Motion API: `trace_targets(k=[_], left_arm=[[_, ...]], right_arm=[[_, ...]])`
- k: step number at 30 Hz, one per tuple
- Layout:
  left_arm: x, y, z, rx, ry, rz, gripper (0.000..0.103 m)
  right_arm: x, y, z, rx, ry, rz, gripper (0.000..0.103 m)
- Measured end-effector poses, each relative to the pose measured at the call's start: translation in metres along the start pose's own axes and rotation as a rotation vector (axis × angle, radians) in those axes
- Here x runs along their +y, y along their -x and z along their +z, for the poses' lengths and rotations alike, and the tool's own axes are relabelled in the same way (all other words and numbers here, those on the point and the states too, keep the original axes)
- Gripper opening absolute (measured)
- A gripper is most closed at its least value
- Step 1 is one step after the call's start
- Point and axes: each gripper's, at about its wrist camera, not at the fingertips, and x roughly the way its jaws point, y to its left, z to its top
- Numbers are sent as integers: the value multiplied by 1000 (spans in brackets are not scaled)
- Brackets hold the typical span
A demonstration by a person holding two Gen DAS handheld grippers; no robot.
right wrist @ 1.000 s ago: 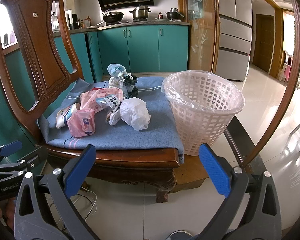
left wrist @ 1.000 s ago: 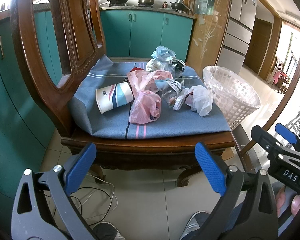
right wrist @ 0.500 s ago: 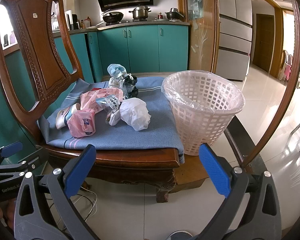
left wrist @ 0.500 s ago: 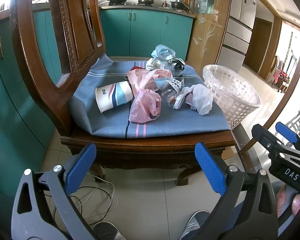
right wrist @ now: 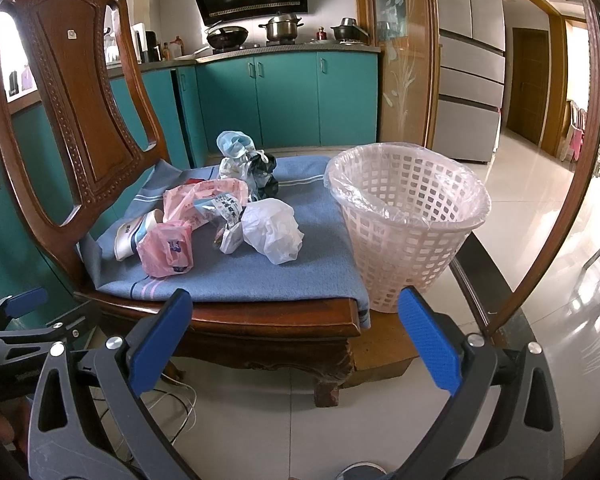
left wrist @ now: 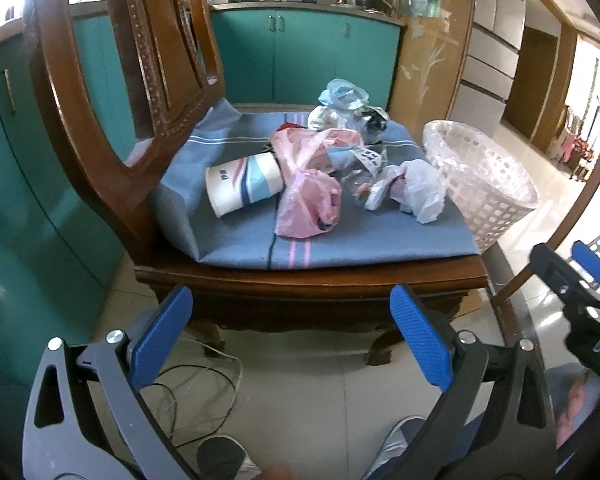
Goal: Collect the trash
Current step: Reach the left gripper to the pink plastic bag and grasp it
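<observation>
Both claws, left claw [left wrist: 291, 334] and right claw [right wrist: 294, 338], are hanging spread and empty before the chair [right wrist: 260, 316]; trash pile [right wrist: 220, 216], possibly wrappers, is lying beside the basket [right wrist: 412, 216].

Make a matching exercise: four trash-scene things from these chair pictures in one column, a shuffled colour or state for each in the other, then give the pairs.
Things:
1. paper cup
2. crumpled bag nearest the basket
3. laundry-style basket
4. face mask

Descriptions:
A. light blue, topping the far pile
B. lying on its side
C. lined with clear plastic
D. white

Pairs: 1-B, 2-D, 3-C, 4-A
</observation>
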Motion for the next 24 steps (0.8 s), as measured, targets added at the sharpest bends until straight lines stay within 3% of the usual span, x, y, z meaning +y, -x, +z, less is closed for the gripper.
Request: trace_targets(k=[5,11,16,20,24], left_arm=[[3,-1,0,-7,-2,34,99],[-6,0,-4,-20,-52,-20,99],[0,7,-11,-140,-16,-96,99],[-1,-3,-15,-138,-16,-66,100],[-4,-10,-16,-121,-47,-49,100]], right_arm=[[1,3,2,-23,-14,-12,100],[-1,14,3,-108,-30,-4,100],[8,24,1,-198,33,-11,100],[6,27,-3,-249,47,-21,100],[1,21,-2,-217,40,-5,100]])
